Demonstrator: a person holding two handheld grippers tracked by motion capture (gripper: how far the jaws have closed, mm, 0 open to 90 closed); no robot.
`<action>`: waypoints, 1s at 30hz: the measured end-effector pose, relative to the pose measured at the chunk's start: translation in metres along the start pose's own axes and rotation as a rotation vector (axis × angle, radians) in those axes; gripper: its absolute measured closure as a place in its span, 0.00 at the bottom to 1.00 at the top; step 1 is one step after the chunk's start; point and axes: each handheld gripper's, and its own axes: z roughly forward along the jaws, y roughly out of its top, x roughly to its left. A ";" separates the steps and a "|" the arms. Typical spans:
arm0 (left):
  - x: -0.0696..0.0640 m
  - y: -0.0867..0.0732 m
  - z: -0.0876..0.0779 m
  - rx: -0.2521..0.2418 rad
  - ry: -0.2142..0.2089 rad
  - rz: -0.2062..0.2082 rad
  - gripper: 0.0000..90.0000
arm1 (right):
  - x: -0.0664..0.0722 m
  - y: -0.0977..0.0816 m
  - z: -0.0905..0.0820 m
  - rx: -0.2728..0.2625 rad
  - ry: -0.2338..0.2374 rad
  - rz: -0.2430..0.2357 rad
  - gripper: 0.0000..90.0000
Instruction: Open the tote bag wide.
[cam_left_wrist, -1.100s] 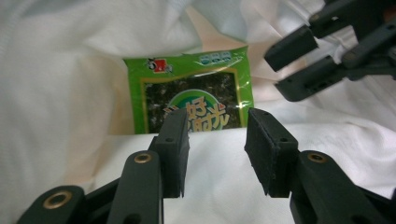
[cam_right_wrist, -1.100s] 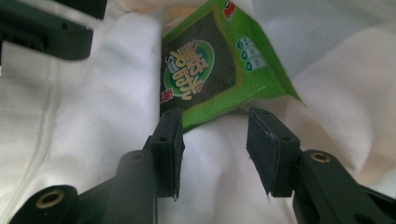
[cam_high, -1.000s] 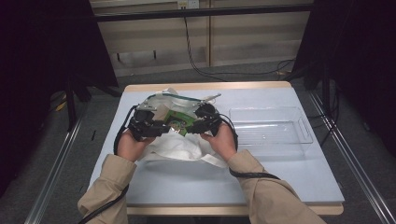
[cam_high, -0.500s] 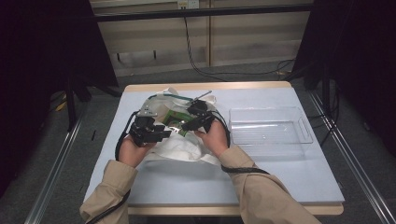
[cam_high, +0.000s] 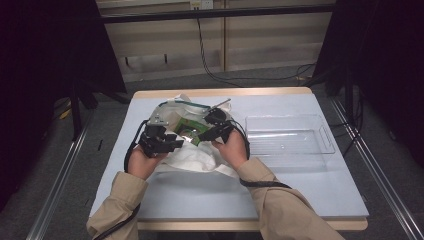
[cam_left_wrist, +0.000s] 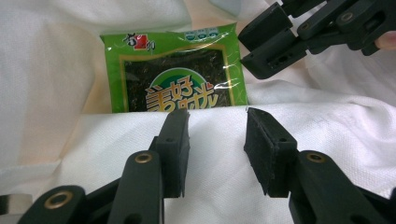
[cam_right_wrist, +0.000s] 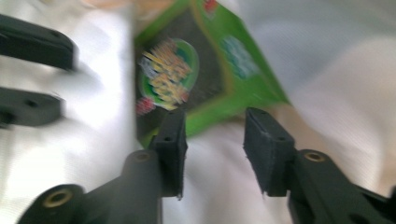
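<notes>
Green packet (cam_left_wrist: 173, 72) tucked in white bag (cam_high: 192, 155) at surface (cam_high: 310, 185) left-centre; left gripper (cam_left_wrist: 217, 140) and right gripper (cam_right_wrist: 212, 142) fingers parted, empty (right view blurred); likely risk: pinching cloth instead of packet, dragging bag.

The high view is dim and soft, with black surroundings and even light on the pale bench (cam_high: 300, 180). The left gripper view is bright and sharp, with glare on the green packet (cam_left_wrist: 173, 70). The right gripper view is smeared by motion blur.
</notes>
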 end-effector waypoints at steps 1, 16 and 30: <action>0.000 0.000 0.000 -0.002 0.002 0.000 0.66 | -0.003 -0.001 0.001 -0.005 0.006 0.004 0.62; 0.004 -0.002 0.000 -0.003 -0.006 -0.011 0.67 | 0.003 0.012 0.018 -0.016 0.050 0.038 0.69; 0.001 0.001 0.001 -0.008 -0.015 -0.016 0.67 | 0.004 0.012 0.002 -0.048 0.074 -0.050 1.00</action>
